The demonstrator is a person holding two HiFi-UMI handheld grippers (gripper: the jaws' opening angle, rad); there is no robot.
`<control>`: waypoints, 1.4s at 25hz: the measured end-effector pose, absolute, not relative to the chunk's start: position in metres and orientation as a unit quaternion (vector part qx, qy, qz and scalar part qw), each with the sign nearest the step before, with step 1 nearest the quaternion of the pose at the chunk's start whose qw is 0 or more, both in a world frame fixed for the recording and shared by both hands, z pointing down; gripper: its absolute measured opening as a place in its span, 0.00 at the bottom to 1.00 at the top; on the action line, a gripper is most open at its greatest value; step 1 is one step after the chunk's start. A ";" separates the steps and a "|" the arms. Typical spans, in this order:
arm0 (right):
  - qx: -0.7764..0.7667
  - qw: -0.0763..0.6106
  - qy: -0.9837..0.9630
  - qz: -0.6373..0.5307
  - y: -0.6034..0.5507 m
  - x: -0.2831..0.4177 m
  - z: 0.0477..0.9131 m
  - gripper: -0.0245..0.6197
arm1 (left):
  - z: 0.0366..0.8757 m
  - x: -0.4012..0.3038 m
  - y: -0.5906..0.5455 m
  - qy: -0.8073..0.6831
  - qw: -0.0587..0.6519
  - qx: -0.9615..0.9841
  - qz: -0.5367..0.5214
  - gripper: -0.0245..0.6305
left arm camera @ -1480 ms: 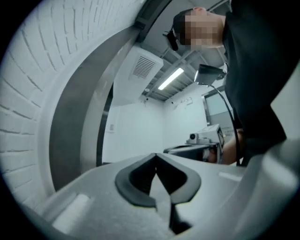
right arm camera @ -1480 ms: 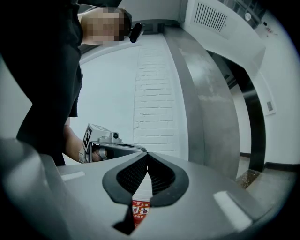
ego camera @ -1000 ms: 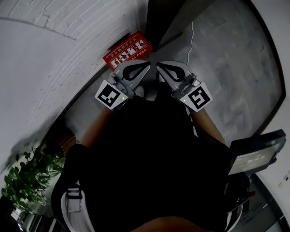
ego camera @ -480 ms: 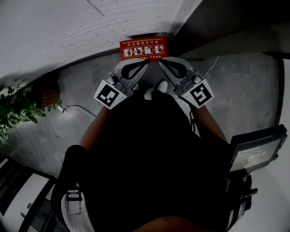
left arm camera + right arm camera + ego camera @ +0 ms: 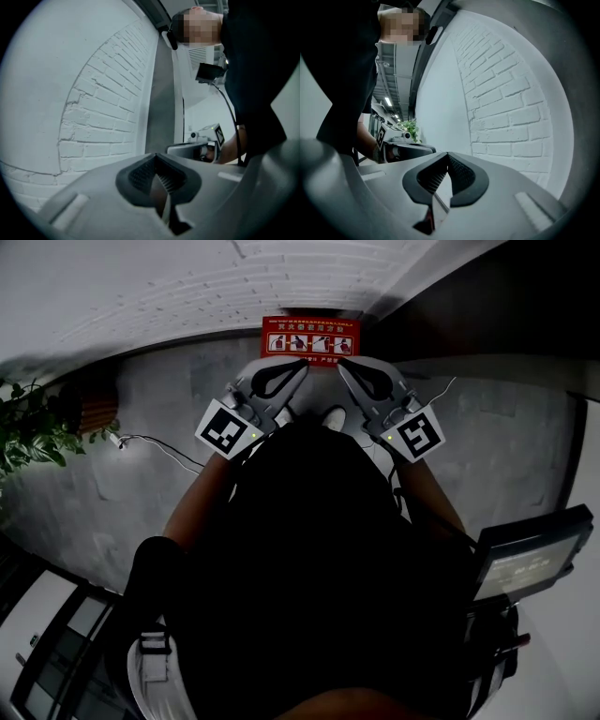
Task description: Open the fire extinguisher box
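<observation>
At the foot of the brick wall [image 5: 169, 287] | fire extinguisher box [image 5: 309, 337] lies straight ahead of you, long side running left to right | your left gripper [image 5: 302, 367] and right gripper [image 5: 341, 366]: jaws pinched together, empty | both tips look about equally near.

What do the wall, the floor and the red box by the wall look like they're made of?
Wall: brick painted matt white; the courses and mortar joints show through the paint.
Floor: probably bare concrete, grey, mottled and dull.
Red box: smooth red top with a strip of white pictograms; possibly painted metal or plastic, the look leaves it open.
</observation>
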State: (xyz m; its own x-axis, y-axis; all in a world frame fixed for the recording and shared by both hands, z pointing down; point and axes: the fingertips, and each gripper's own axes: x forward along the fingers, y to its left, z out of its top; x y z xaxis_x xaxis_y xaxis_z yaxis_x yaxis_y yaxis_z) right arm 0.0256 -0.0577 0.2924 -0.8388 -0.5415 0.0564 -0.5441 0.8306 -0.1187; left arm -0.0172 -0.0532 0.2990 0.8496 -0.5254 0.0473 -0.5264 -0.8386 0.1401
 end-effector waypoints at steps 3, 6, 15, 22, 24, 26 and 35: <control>0.283 0.019 -0.956 0.073 -0.066 0.022 0.302 0.05 | 0.310 -0.022 -0.058 -0.273 0.077 0.959 0.007 0.04; 0.285 0.022 -0.955 0.079 -0.066 0.022 0.303 0.05 | 0.317 -0.023 -0.055 -0.272 0.083 0.959 0.016 0.04; 0.281 0.049 -0.953 0.098 -0.073 0.010 0.330 0.05 | 0.340 -0.033 -0.065 -0.284 0.104 0.953 0.021 0.04; 0.288 0.068 -0.947 0.129 -0.098 0.006 0.404 0.05 | 0.404 -0.040 -0.080 -0.296 0.133 0.945 0.040 0.04; 0.288 0.070 -0.945 0.141 -0.105 0.005 0.430 0.05 | 0.430 -0.044 -0.088 -0.302 0.139 0.942 0.051 0.04; 0.289 0.072 -0.942 0.153 -0.109 0.002 0.453 0.05 | 0.454 -0.045 -0.095 -0.309 0.143 0.939 0.057 0.04; 0.312 0.060 -0.925 0.207 -0.107 -0.002 0.548 0.05 | 0.550 -0.036 -0.091 -0.307 0.190 0.930 0.072 0.04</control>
State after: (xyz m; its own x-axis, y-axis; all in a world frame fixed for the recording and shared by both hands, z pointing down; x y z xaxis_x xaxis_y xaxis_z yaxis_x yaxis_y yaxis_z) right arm -0.0015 -0.1069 0.5477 -0.7982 -0.5524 0.2401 -0.6021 0.7197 -0.3457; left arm -0.0358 -0.0911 0.5501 0.8011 -0.5434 0.2508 -0.5982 -0.7392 0.3093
